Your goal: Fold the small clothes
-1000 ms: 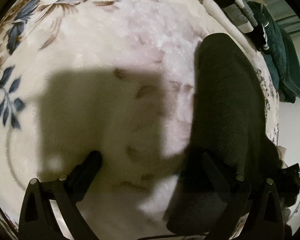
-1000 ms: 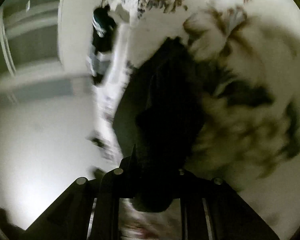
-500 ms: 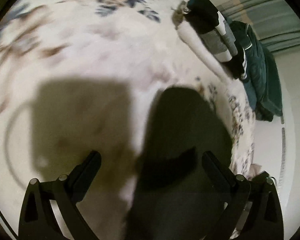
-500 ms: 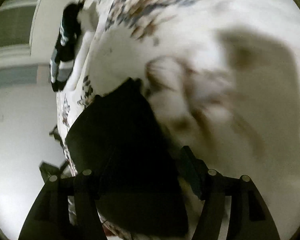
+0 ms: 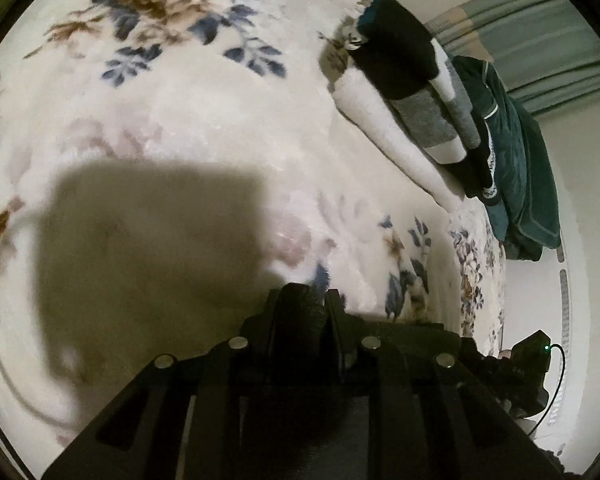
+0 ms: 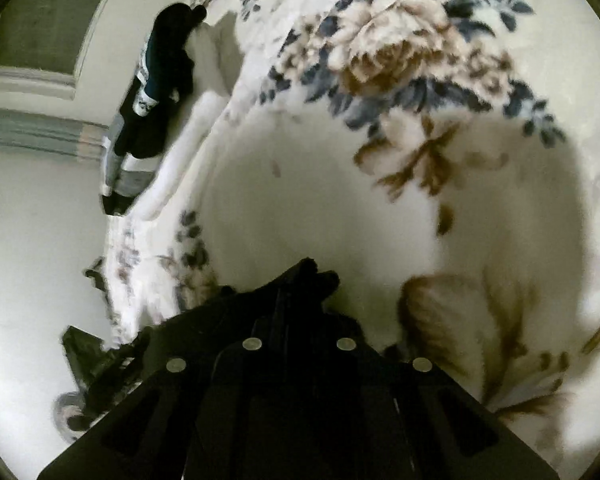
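A small black garment (image 5: 300,312) is pinched between the fingers of my left gripper (image 5: 302,300), which is shut on it above the floral blanket (image 5: 204,128). In the right wrist view my right gripper (image 6: 306,280) is also shut on the same black garment (image 6: 312,276), its edge sticking out past the fingertips. Most of the cloth hangs below the grippers, hidden by them.
A stack of folded clothes (image 5: 420,92), black, grey and white, lies at the bed's far edge beside a dark green garment (image 5: 516,168); it also shows in the right wrist view (image 6: 156,92). A white pillow roll (image 5: 384,128) lies along it. The bed edge (image 5: 480,280) drops to the right.
Both grippers went from open over the flat black garment to shut on it. The cloth has come up off the blanket and both views have swung over the bed.
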A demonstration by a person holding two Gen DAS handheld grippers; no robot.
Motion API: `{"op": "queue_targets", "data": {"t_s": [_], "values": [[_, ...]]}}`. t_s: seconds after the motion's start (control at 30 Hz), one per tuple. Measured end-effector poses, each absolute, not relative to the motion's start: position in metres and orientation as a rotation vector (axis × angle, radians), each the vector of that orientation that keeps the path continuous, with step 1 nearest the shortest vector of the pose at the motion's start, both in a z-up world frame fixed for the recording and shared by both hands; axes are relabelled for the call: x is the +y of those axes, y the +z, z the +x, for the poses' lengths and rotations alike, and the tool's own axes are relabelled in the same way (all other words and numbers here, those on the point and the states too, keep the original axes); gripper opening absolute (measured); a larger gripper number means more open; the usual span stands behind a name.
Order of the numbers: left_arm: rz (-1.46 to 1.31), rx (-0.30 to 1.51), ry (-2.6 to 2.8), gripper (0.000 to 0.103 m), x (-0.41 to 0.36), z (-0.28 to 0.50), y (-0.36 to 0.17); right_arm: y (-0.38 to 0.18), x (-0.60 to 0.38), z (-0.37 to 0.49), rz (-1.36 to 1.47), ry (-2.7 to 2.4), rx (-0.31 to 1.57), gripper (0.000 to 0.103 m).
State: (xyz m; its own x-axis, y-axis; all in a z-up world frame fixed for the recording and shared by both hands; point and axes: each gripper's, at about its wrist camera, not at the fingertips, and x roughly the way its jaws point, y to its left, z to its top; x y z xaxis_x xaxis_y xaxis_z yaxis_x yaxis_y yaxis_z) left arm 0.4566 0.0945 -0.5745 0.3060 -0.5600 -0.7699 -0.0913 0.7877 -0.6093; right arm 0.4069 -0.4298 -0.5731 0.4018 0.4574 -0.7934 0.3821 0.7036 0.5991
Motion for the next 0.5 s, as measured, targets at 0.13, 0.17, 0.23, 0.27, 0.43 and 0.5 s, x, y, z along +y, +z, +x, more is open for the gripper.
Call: {"op": "queue_targets", "data": {"t_s": [0.13, 0.17, 0.23, 0.27, 0.43, 0.5], "values": [[-0.637, 1.275, -0.364, 0.022, 0.095, 0.462, -0.578, -0.596, -0.431, 0.419, 0.859, 0.105, 1.329, 0.011], [-0.646, 1.283, -0.372, 0.024, 0.098, 0.462, -0.577, -0.600, -0.437, 0.419, 0.913, 0.143, 1.351, 0.014], [-0.688, 1.321, -0.377, 0.052, 0.106, 0.456, -0.573, -0.606, -0.450, 0.416, 1.010, 0.204, 1.416, 0.045], [-0.716, 1.328, -0.385, 0.061, 0.110, 0.451, -0.572, -0.607, -0.458, 0.410, 1.039, 0.230, 1.433, 0.052], [-0.816, 1.327, -0.461, 0.072, 0.128, 0.399, -0.568, -0.631, -0.464, 0.375, 1.083, 0.367, 1.597, 0.062], [-0.852, 1.359, -0.501, 0.072, 0.125, 0.380, -0.577, -0.636, -0.459, 0.368, 1.122, 0.420, 1.603, 0.062]]}}
